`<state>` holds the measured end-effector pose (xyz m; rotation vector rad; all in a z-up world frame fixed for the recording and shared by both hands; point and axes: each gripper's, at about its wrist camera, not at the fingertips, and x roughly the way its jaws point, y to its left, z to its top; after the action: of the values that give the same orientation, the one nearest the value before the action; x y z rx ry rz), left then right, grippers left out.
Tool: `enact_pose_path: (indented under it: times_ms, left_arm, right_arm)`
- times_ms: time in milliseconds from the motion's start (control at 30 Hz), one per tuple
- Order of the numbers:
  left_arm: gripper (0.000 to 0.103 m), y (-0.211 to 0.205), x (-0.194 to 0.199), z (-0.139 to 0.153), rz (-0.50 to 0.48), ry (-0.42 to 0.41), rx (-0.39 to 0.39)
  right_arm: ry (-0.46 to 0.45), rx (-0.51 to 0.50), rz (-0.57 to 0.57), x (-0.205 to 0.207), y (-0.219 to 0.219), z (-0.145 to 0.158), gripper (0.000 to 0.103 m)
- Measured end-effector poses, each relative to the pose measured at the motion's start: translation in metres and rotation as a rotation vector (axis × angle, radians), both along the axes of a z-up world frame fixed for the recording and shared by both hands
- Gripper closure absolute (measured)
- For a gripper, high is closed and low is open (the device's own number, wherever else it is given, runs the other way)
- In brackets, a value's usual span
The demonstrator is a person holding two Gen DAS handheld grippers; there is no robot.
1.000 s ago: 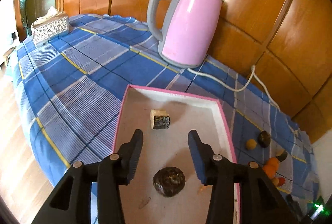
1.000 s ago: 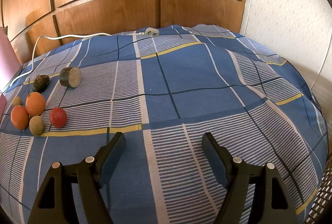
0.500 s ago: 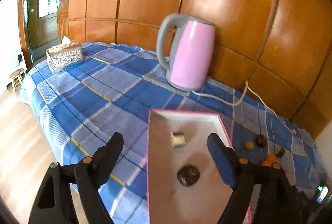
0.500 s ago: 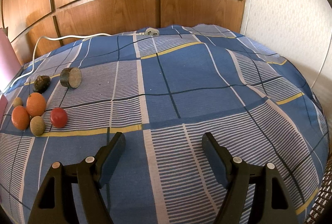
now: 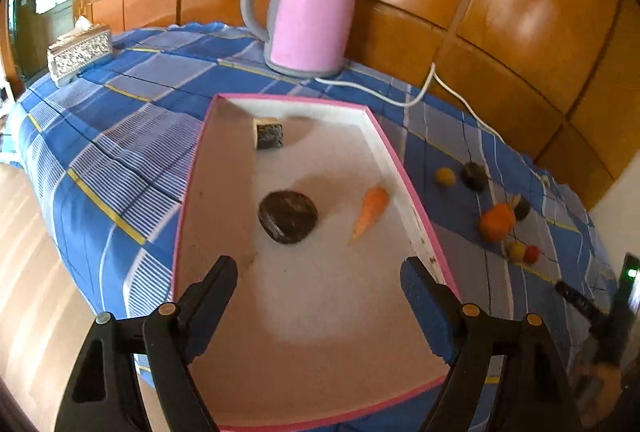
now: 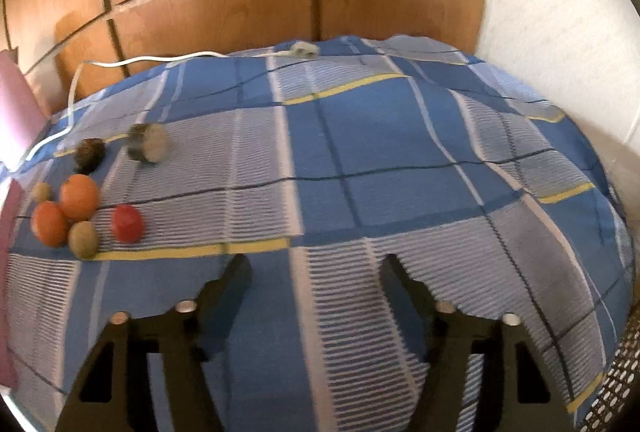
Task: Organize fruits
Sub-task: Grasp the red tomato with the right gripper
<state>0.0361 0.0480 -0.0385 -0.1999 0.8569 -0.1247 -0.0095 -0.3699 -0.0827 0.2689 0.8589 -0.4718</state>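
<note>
Left gripper (image 5: 318, 282): black two-finger tool with blue pads, fingers spread wide, holding nothing, touching nothing; it hangs over the near end of the shallow pink-rimmed white tray (image 5: 404, 172).

Tray contents: a small orange carrot (image 5: 371, 212) lying right of centre, tip toward the near side; a dark round flattened fruit (image 5: 287, 217) just left of the carrot, apart from it; a dark cut chunk with a pale face (image 5: 269, 133) at the far end, near the far wall.

Right gripper (image 6: 315, 274): black fingers spread wide, empty, above the blue checked tablecloth (image 6: 380, 136); this view is blurred.

Loose fruit, on the cloth at far left in the right wrist view: two orange round fruits (image 6: 79, 196) touching each other; a small greenish-brown round fruit (image 6: 83, 239) against them on the near side; a red round fruit (image 6: 127, 223) just right of it; another small tan fruit (image 6: 41, 191) to the far left; beyond these, a dark rough fruit (image 6: 90, 154) and a cut dark piece with a pale face (image 6: 147, 142) side by side.

Other items: pink electric kettle with grey handle (image 5: 306, 6) beyond the tray, by the wooden panelled wall (image 5: 500, 4); its white cord (image 5: 424, 90) trailing right; silver patterned tissue box (image 5: 79, 52) at far left.
</note>
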Motion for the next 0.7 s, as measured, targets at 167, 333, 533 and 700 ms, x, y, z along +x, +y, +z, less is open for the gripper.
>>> enact_pose_path:
  times_ms: [167, 333, 533, 700]
  left_arm:
    - [0.018, -0.003, -0.004, -0.005, -0.008, 0.006, 0.005]
    - [0.012, -0.004, -0.006, -0.008, 0.009, 0.001, 0.026]
    - [0.011, -0.004, -0.007, -0.01, 0.008, 0.011, 0.036]
    - [0.01, 0.001, -0.006, -0.01, 0.067, 0.009, 0.074]
  right_arm:
    - [-0.02, 0.063, 0.085, 0.015, 0.019, 0.01, 0.05]
    - [-0.05, 0.161, 0.16, 0.036, 0.04, 0.02, 0.051]
    - [-0.015, 0.127, 0.21, 0.069, 0.063, 0.02, 0.051]
    - [0.064, 0.116, 0.22, 0.084, 0.066, 0.003, 0.078]
